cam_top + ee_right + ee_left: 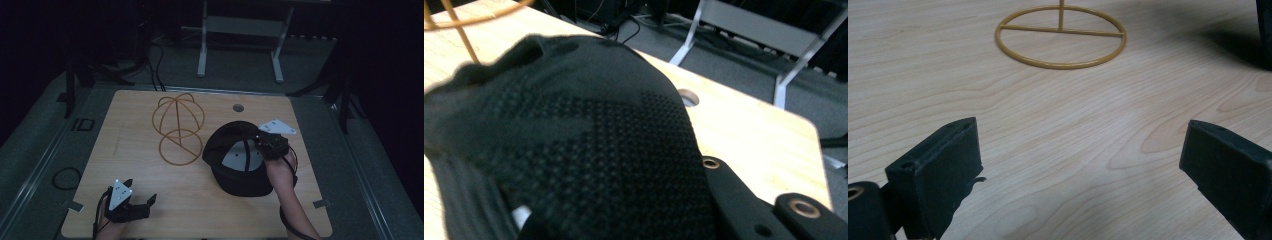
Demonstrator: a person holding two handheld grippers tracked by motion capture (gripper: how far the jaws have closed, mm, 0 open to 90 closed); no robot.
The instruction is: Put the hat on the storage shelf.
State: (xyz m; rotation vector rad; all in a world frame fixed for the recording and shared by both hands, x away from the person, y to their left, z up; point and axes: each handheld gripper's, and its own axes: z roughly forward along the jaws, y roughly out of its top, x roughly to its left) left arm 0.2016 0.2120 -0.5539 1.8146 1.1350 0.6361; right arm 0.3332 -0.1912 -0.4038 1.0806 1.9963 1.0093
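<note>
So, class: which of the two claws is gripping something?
The right claw, closed on the black cap by its edge. The left claw stands open over bare table, holding nothing.

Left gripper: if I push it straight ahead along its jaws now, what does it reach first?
Likely the base ring of the gold wire stand. The left gripper is open over bare table, nothing between the jaws. The black cap sits off to the side, probably clear, though depth is hard to judge.

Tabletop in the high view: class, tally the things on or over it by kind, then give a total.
Black caps: 1
Gold wire hat stands: 1
Hand-held tongs: 2, left tongs and right tongs
Total: 4
</note>
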